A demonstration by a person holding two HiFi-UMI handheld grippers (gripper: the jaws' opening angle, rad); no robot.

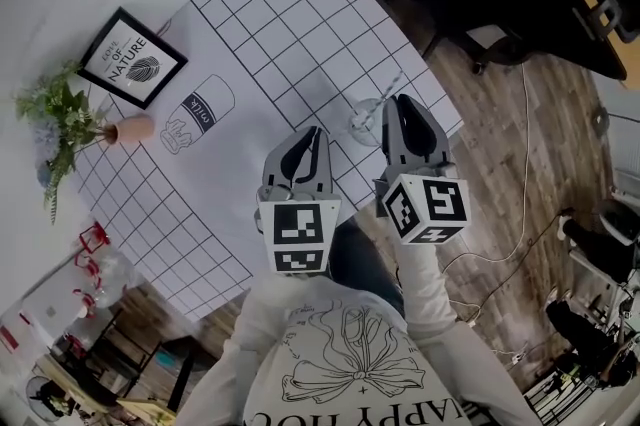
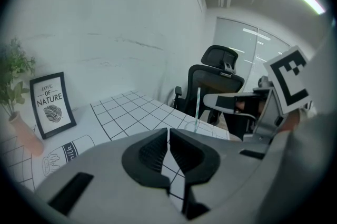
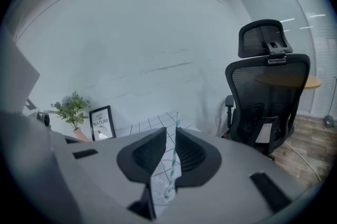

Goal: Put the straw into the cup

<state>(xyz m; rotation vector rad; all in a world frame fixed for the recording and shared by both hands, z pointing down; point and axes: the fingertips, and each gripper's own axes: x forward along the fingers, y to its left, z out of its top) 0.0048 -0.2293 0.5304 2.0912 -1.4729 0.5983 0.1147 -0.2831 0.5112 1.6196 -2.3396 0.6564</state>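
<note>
A clear cup (image 1: 362, 124) stands near the right edge of the grid-patterned tablecloth (image 1: 270, 24). A green-and-white striped straw (image 1: 388, 91) stands in it, leaning up and to the right. My right gripper (image 1: 398, 100) hovers just right of the cup. In the right gripper view its jaws (image 3: 170, 136) stand slightly apart, and the straw (image 3: 172, 165) shows through the gap without touching either pad. My left gripper (image 1: 318, 132) is left of the cup, jaws together and empty (image 2: 168, 136). From there the straw (image 2: 197, 107) rises upright just beyond the right gripper's fingertip (image 2: 213, 102).
A framed "Love of Nature" print (image 1: 131, 57) and a plant in a pink vase (image 1: 70, 119) sit at the table's left. A milk-bottle drawing (image 1: 198, 112) is printed on the cloth. A black office chair (image 3: 268, 91) and cables (image 1: 510, 244) lie beyond the right table edge.
</note>
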